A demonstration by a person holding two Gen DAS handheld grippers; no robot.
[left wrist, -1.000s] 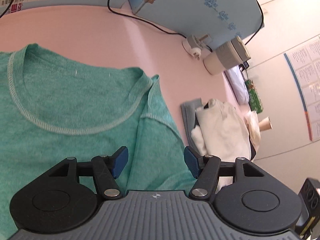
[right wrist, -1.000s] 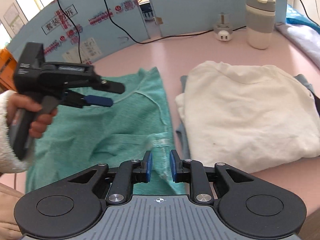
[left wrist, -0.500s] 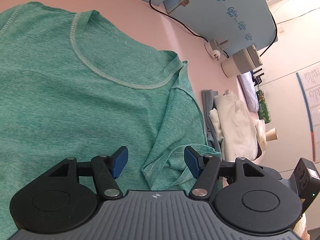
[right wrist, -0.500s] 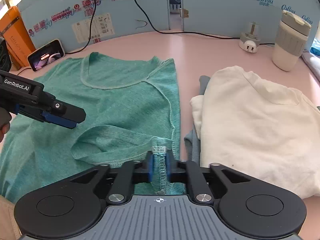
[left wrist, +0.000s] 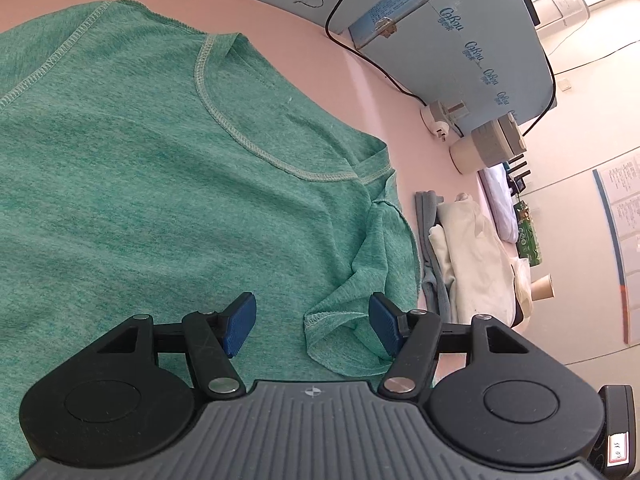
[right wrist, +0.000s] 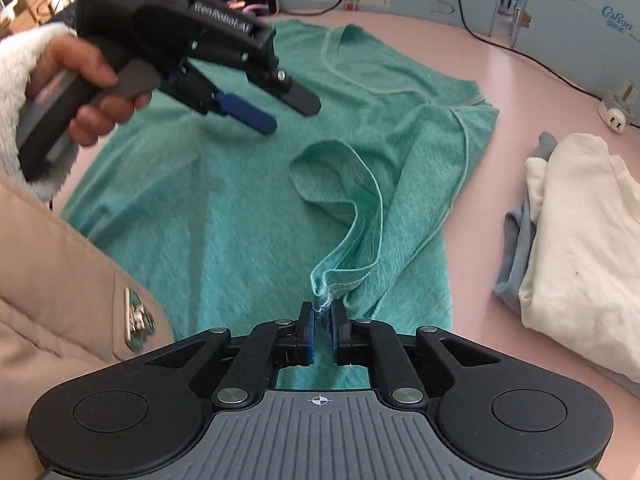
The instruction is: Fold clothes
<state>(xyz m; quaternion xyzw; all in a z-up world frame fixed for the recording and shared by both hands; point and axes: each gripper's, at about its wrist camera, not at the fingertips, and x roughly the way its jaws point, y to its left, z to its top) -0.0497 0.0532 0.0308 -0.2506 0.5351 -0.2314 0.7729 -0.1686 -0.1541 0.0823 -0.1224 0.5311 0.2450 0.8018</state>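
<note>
A green T-shirt (right wrist: 248,216) is lying spread across the middle of the pink table (right wrist: 516,92), its neckline toward the top of the right-wrist frame. The right gripper (right wrist: 322,330) at bottom centre is pinching the hem of the sleeve (right wrist: 352,208), which is rising in a loop off the shirt; its jaws are opening slightly with the cloth between them. The left gripper (right wrist: 288,114) is hovering in the upper left, held by a hand (right wrist: 86,80), jaws standing about half open and gripping nothing. A folded cream garment (right wrist: 580,240) is resting at the right edge
</note>
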